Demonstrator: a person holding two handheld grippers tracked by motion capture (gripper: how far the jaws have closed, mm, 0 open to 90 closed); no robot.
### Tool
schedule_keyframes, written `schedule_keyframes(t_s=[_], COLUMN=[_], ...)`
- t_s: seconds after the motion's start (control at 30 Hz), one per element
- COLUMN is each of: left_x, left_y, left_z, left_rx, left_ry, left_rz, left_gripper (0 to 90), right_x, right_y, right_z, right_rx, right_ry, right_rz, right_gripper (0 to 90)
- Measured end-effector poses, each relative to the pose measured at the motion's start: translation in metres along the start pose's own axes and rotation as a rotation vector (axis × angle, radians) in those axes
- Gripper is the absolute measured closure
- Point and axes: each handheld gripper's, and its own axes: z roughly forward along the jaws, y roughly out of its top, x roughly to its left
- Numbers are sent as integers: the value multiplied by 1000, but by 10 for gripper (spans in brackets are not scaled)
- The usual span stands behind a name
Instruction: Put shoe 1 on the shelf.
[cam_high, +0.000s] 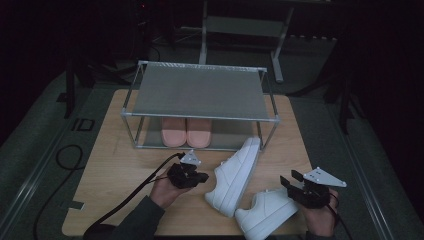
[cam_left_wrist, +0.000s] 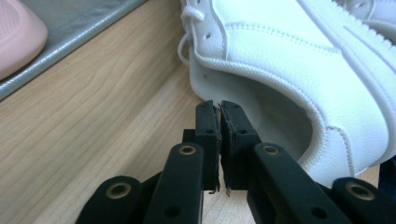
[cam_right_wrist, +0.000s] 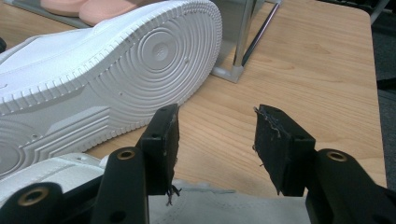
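left gripper (cam_left_wrist: 219, 109): jaws pressed together, nothing pinched, tips at collar of tipped white sneaker (cam_high: 235, 175) | right gripper (cam_right_wrist: 215, 122): jaws spread over second sneaker (cam_high: 267, 210) heel | handling: likely light, padded collar gives, sole stiff; pinch collar rim.
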Motion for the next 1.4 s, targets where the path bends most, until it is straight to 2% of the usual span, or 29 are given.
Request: schedule_keyframes(t_s=[0.37, 0.63, 0.73, 1.07, 1.4], left_x=[0, 0, 2, 0, -2], left_y=[-1, 6, 6, 12, 16], left_z=[11, 18, 22, 25, 24], left_rx=[8, 16, 14, 2, -10], left_ry=[-16, -27, -39, -63, -67], left_rz=[0, 26, 15, 25, 34], left_gripper=[897, 897, 897, 897, 897], right_x=[0, 0, 0, 0, 0], right_y=[0, 0, 0, 0, 0], right_z=[0, 0, 0, 0, 0], right_rx=[0, 1, 0, 0, -1], right_ry=[-1, -1, -1, -1, 0], right_rz=[0, 0, 0, 0, -1], right_gripper=[494, 494, 495, 495, 496])
